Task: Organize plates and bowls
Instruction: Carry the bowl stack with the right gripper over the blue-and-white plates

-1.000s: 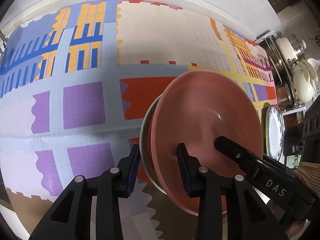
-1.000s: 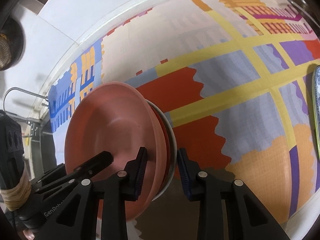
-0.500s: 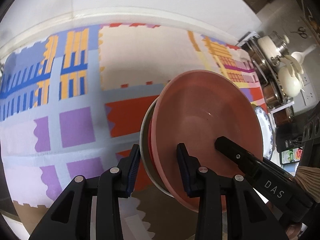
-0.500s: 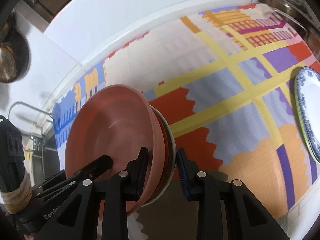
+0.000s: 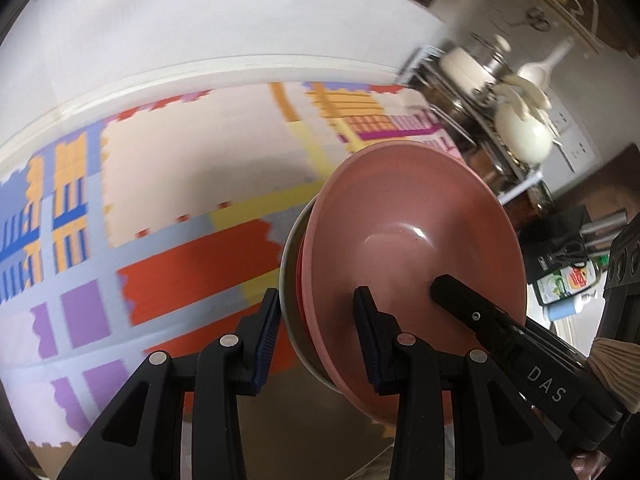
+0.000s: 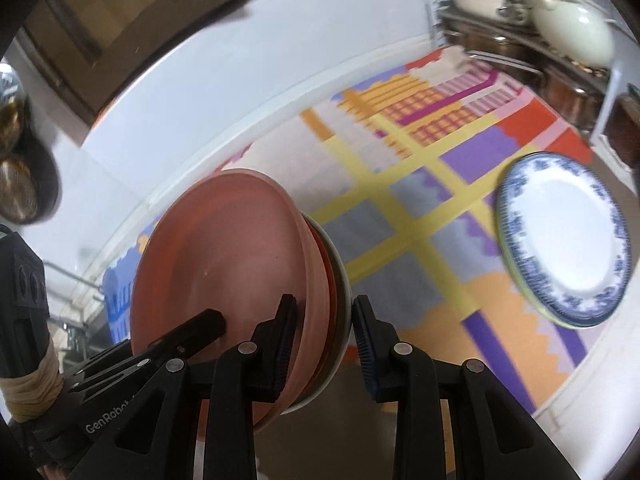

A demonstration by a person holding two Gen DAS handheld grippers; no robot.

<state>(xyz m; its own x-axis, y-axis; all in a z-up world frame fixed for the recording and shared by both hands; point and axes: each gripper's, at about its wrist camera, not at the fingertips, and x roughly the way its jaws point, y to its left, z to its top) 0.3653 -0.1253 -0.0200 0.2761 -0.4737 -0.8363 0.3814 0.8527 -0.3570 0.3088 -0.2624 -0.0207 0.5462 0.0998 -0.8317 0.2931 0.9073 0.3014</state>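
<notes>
A stack of nested bowls (image 5: pixel 416 232), pink on top of a red one and a pale one, hangs tilted above the patterned tablecloth (image 5: pixel 192 272). My left gripper (image 5: pixel 316 324) is shut on the stack's near rim, one pad inside the pink bowl and one against the pale outer wall. The right gripper (image 6: pixel 324 328) clamps the same stack (image 6: pixel 228 256) from the opposite side in the same way. Each wrist view shows the other gripper's black finger reaching into the pink bowl. A blue-and-white plate (image 6: pixel 560 240) lies on the cloth at the right.
A metal rack with cream pots and pans (image 5: pixel 504 120) stands at the table's far right end (image 6: pixel 560 24). A white wall (image 5: pixel 200 32) runs behind the table. Bottles and dark clutter (image 5: pixel 568 276) sit past the right edge.
Both grippers have risen with the bowl stack and rolled, so the tablecloth has dropped away. More wall and rack show, and the blue-and-white plate has come fully into the right wrist view.
</notes>
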